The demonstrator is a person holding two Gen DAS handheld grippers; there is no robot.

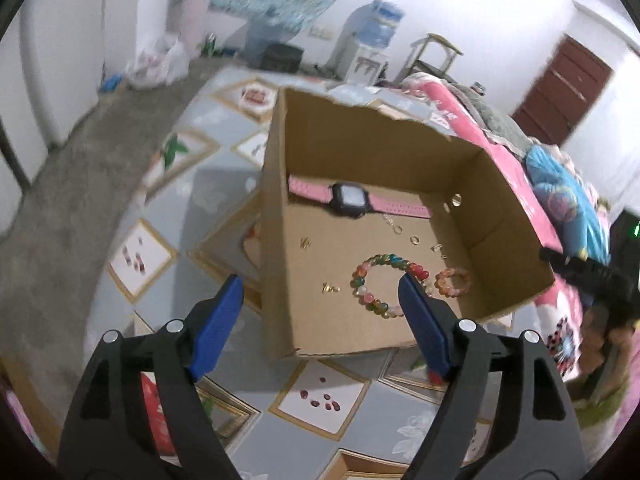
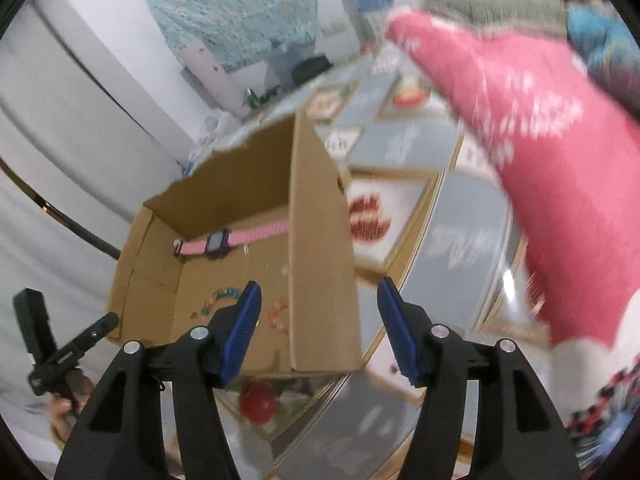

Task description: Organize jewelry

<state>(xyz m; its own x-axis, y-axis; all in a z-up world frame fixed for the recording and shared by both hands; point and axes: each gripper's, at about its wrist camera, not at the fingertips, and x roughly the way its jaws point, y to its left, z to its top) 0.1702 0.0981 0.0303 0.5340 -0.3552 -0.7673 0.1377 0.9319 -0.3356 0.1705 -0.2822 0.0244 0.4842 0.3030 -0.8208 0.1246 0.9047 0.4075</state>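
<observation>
Home bedroom: bed [image 1: 472, 120], water dispenser [image 1: 370, 46].

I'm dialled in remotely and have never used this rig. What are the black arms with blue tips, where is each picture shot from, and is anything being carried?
Each picture comes from a camera on a hand-held clamp, looking along its two black fingers with blue pads. A person holds one clamp per hand. The left gripper and right gripper both stand open, nothing between the pads. Each straddles a side wall of the cardboard box, which sits on a patterned mat. Inside lie a pink watch, a large bead bracelet, a smaller bead ring and tiny gold pieces. A pink blanket lies beside it.
</observation>
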